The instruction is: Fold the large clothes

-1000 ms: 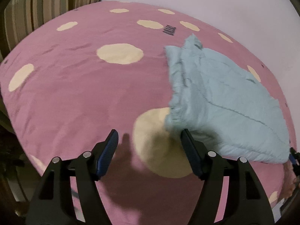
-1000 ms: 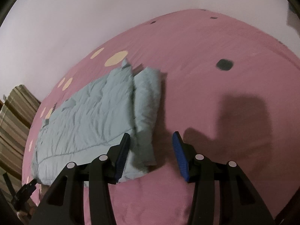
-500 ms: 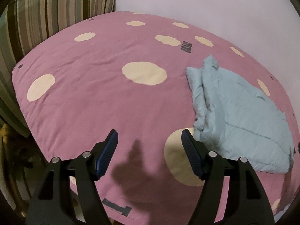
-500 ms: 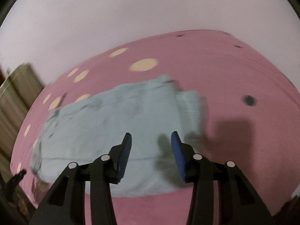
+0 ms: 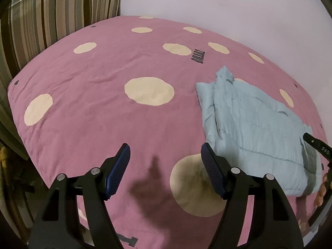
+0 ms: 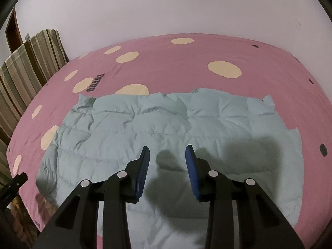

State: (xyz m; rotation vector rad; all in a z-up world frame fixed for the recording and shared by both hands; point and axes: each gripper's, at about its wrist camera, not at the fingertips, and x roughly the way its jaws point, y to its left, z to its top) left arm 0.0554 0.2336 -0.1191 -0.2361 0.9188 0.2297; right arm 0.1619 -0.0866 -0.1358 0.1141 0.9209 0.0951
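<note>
While a striped cushion (image 5: 51,20) stands at the far left edge of the pink dotted bedspread (image 5: 103,103), the folded pale-blue quilted jacket (image 6: 166,128) lies flat on it. Both the left gripper (image 5: 166,166) and right gripper (image 6: 167,161) hover with fingers apart, holding nothing. Since a second ago, the right gripper has swung from beside the jacket to above it.

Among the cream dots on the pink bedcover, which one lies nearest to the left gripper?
The large cream dot just beyond the left gripper, beside the pale blue quilted garment. The gripper's right finger overlaps it in view; all other dots lie farther up the bedcover.
</note>
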